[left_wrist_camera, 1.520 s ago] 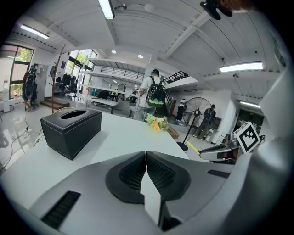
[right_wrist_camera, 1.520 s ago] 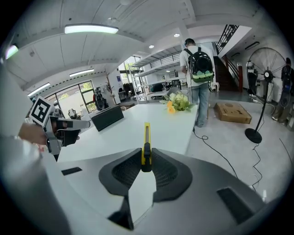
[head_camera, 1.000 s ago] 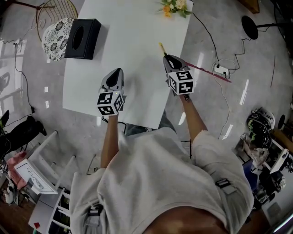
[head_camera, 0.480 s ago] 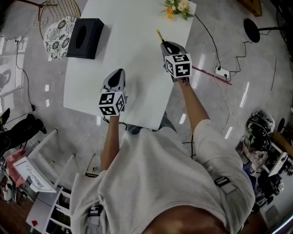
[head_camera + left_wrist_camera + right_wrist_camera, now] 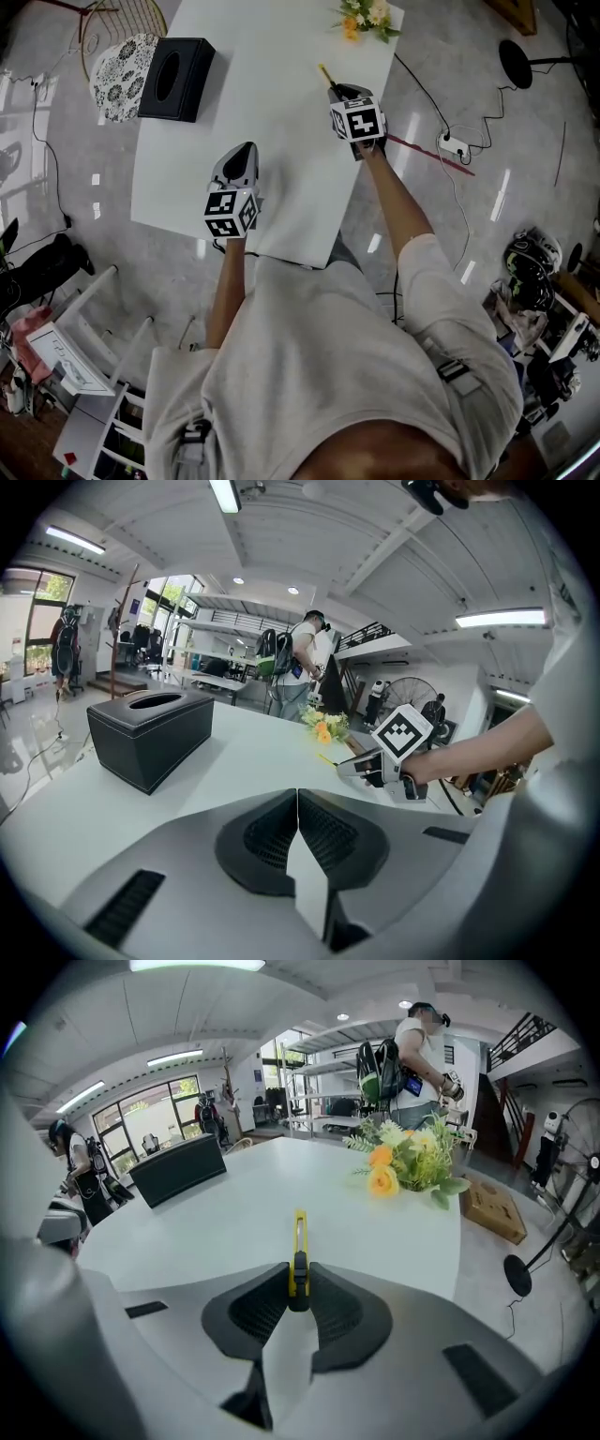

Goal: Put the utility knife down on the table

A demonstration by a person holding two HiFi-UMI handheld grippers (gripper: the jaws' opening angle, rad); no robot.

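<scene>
Black tissue box (image 5: 172,79) sits far left on the counter (image 5: 272,103), not involved. The left hand-held gripper (image 5: 238,155) hangs over the near part of the counter with its jaws together and nothing between them. It's idle.

The action is on the right. The right hand-held gripper (image 5: 337,92) is pitched down toward the far right part of the counter, near the right edge. Its jaws are narrowed onto the utility knife (image 5: 299,1241), clamping the rear of the yellow body edge-on. The rest of the knife sticks out ahead of the pads, pointing across the counter. From the left gripper view the knife looks low and close to the surface, but I can't tell if the front end touches yet. Flowers (image 5: 366,16) lie further out at the far right corner, apart from the knife's line.

My read of the step: lowering phase, knife carried in and not released. Next move as I see it:
- bring the knife down until its body rests on the counter
- flatten the angle a bit so it doesn't land nose-first
- then open the jaws and back out along the knife's axis, without dragging it

Risk: it's held on edge, so it will probably tip onto its side on release. The counter edge is near on the right.
</scene>
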